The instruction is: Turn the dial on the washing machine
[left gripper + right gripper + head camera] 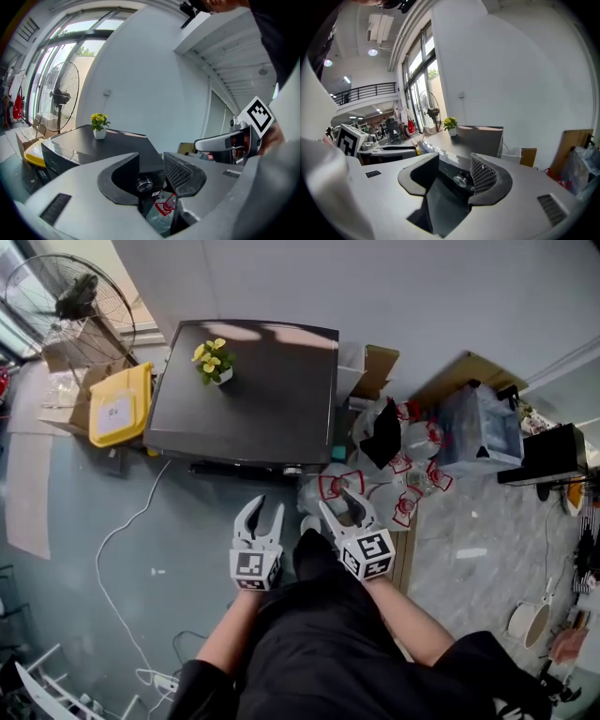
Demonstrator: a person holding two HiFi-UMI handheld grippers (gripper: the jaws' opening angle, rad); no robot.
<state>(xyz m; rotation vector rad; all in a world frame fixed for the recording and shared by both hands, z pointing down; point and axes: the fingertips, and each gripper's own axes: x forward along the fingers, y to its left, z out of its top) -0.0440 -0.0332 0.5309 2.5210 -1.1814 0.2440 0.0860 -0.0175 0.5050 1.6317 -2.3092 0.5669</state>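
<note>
The washing machine [253, 404] is a dark box with a flat top and stands against the wall. Its round silver dial [292, 470] sits on the front panel near the right end. In the head view my left gripper [260, 510] and right gripper [342, 506] hover side by side just short of that front, both open and empty. In the left gripper view the dial [144, 184] shows beyond my left gripper [151, 161], apart from its jaws. The right gripper view has the dial [461, 179] beyond my right gripper [454, 161], close to its right jaw.
A small pot of yellow flowers [214, 362] stands on the machine's top. Several plastic bags with red print [403, 474] are piled to the right of the machine. A yellow bin [120, 407], cardboard boxes and a standing fan [70, 296] are at the left. A white cable [117, 549] trails over the floor.
</note>
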